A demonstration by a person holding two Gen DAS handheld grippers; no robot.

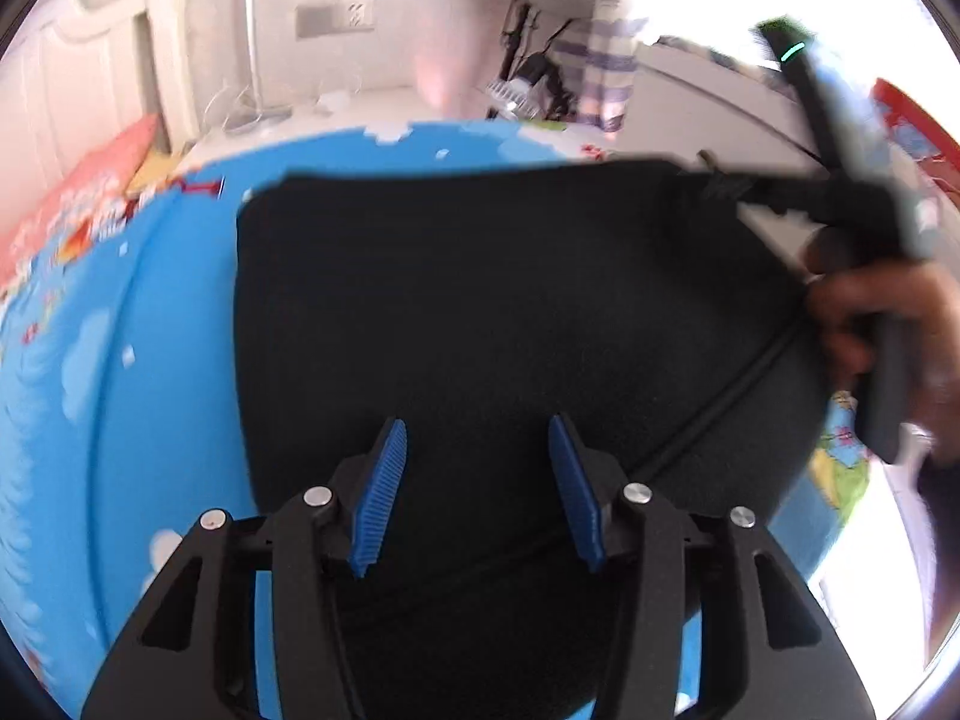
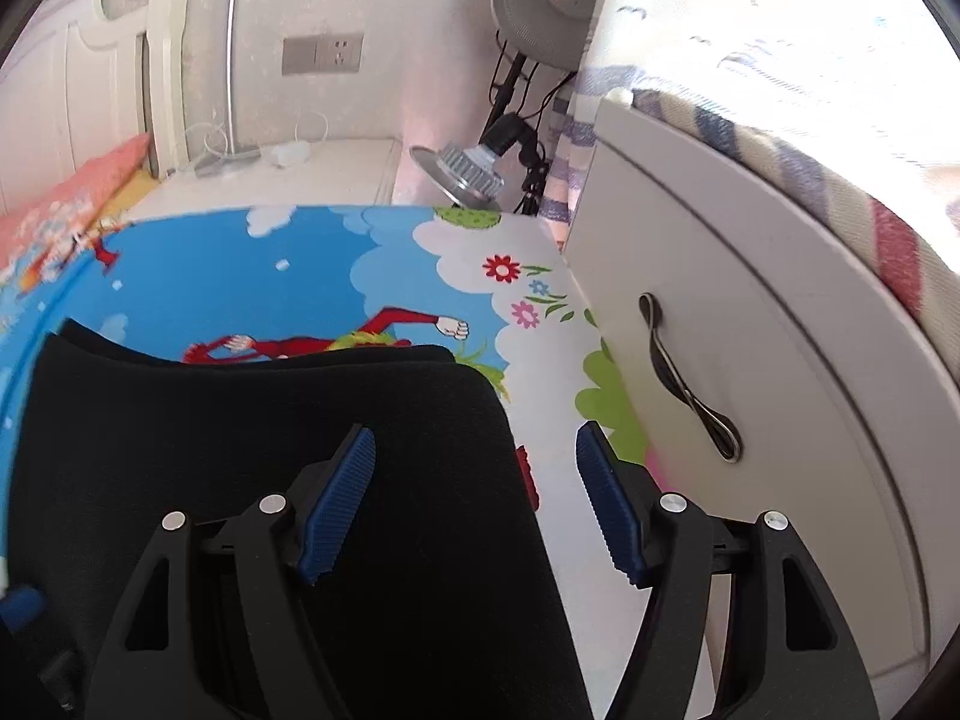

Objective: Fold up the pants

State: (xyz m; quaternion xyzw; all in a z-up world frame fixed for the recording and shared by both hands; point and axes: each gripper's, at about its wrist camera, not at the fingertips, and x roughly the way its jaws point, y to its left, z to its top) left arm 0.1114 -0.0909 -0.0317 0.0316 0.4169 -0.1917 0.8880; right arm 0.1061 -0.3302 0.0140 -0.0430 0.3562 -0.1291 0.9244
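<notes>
The left gripper (image 1: pixel 477 489) is seen with its blue pads (image 1: pixel 381 498) parted and nothing pinched between them; only the dark cloth of the pants (image 1: pixel 480 300) lies below the gap. The right gripper (image 2: pixel 480 504) is likewise released, its pads (image 2: pixel 336 510) spread wide, with the right-hand edge of the pants (image 2: pixel 270 450) running beneath the gap and bare mat under the right pad.

Outward from the jaws, the pants are seen as a compact black rectangle lying flat on the cartoon play mat (image 1: pixel 168 312) (blue sky, white clouds, flowers along one border). In the left wrist view the garment fills the middle of the frame, its far edge straight and its far-left corner rounded. At the far right of that view the other gripper is held by a hand (image 1: pixel 888 324) over the garment's right side, though blur hides whether cloth is touched there. In the right wrist view two stacked layers are shown at the far edge, so a fold is judged to be already laid. A white cabinet (image 2: pixel 750 360) with a dark handle stands just beside the mat on the right.

The step in hand is judged to be the release after a fold. For the next move, a fresh edge must be chosen, both sets of pads lowered onto it, all layers pinched together and carried over evenly, or the bundle merely smoothed if it is deemed finished.
</notes>
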